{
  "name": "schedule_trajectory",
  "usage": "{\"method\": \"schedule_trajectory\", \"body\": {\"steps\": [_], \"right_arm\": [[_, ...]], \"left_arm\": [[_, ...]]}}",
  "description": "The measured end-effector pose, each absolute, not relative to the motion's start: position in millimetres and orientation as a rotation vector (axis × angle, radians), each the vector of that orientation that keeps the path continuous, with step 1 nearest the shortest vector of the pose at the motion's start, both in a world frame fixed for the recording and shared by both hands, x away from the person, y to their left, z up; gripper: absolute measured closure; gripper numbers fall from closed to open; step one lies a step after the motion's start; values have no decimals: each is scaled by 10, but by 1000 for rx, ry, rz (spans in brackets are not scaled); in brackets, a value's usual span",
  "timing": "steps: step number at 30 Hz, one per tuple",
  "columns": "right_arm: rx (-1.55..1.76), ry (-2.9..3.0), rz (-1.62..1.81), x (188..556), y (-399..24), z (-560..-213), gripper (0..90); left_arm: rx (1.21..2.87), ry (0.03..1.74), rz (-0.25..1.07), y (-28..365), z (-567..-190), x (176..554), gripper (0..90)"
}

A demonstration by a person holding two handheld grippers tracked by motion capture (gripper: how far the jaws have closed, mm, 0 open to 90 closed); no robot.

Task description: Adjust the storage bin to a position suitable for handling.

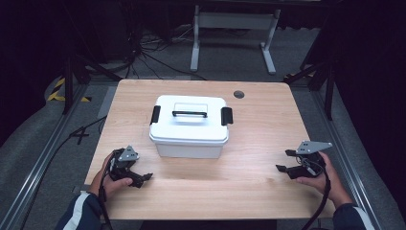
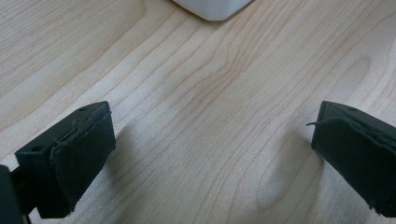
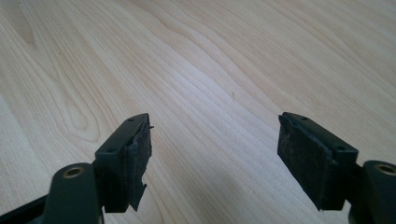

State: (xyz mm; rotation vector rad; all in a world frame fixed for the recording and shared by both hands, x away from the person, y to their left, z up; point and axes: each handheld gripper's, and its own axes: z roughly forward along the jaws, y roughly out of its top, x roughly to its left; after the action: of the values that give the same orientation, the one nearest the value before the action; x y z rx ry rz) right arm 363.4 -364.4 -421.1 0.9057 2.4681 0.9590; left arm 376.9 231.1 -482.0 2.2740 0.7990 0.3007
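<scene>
On the near left of the wooden table [image 1: 258, 143] we see the left gripper [image 1: 143, 178] in one hand, its jaws spread wide over bare wood with nothing between them. Right of it and farther off, at the middle of the table, stands one white box [image 1: 189, 125], lid shut, so we cannot tell what is inside. We count one black handle [image 1: 189, 114] on the lid and two black latches [image 1: 155, 114], one at each end. From the left gripper view the box is cut off to a single corner. At the near right, the right gripper [image 1: 285, 161] has its jaws apart, holding nothing
</scene>
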Motion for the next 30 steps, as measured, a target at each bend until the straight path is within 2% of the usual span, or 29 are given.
{"method": "schedule_trajectory", "body": {"steps": [15, 30], "right_arm": [[776, 2483, 926, 3753, -3427, -3747, 290], [572, 2547, 848, 3965, -2999, -3230, 342]], "left_arm": [[2271, 806, 297, 2308, -4821, 3766, 0], [2273, 803, 298, 2309, -4820, 3768, 1]]}}
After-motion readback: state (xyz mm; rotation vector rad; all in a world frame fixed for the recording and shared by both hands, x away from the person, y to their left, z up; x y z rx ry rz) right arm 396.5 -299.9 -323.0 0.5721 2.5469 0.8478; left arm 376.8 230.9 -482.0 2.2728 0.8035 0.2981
